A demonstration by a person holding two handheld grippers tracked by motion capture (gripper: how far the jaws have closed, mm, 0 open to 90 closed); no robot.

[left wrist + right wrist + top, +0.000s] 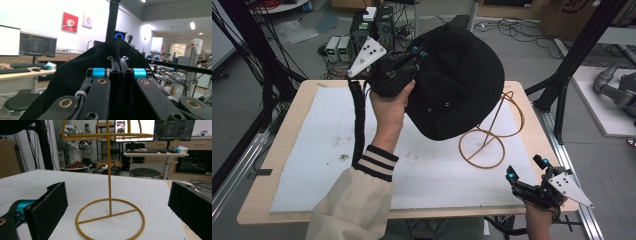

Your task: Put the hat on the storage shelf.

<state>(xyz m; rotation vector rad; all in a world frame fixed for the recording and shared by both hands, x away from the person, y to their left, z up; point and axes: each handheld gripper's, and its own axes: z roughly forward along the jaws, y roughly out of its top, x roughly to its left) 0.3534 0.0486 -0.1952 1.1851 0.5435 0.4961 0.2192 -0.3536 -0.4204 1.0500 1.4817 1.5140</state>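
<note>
While my left gripper [414,56] is clamped tight on the rim of the black hat [457,82], I'm carrying it in the air over the far side of the table [277,150], just left of and above the gold wire hat stand [489,135]. In the left gripper view the jaws are pinched together on a fold of the dark fabric, crown bulging beyond them. My right gripper [524,172] sits low at the near right table edge, jaws wide and holding nothing, pointed at the stand's ring base [110,218]. Step looks like transport: hat lifted, not yet on the stand. Next move, I judge, needs the crown centred over the stand's top hoop [107,136], then lowered before I let go; the right gripper could steady the base.
</note>
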